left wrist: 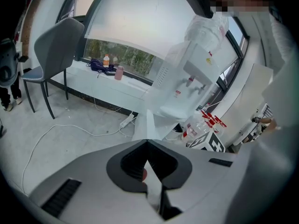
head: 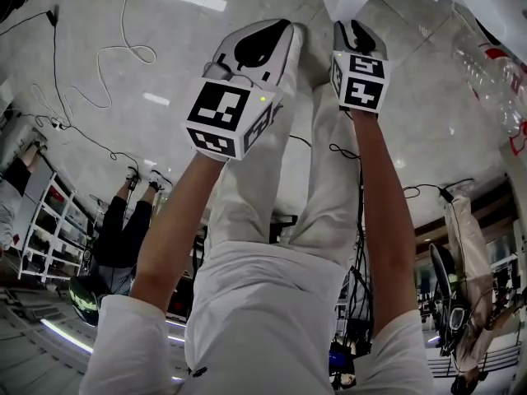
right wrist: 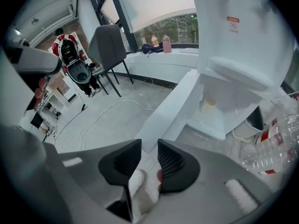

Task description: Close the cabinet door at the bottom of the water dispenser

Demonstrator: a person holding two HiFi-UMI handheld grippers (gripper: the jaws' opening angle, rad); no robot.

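Beneath the white water dispenser (right wrist: 243,41), its cabinet door (right wrist: 170,108) stands swung wide, free edge just ahead of the right gripper (right wrist: 149,146), jaws narrowly apart on nothing; the left gripper (left wrist: 147,142) is closed, empty. Likely a light, stiff hinged panel, best nudged at that outer edge.

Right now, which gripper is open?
The right gripper: a gap shows between its jaws, while the left gripper has its jaws meeting at the tips.
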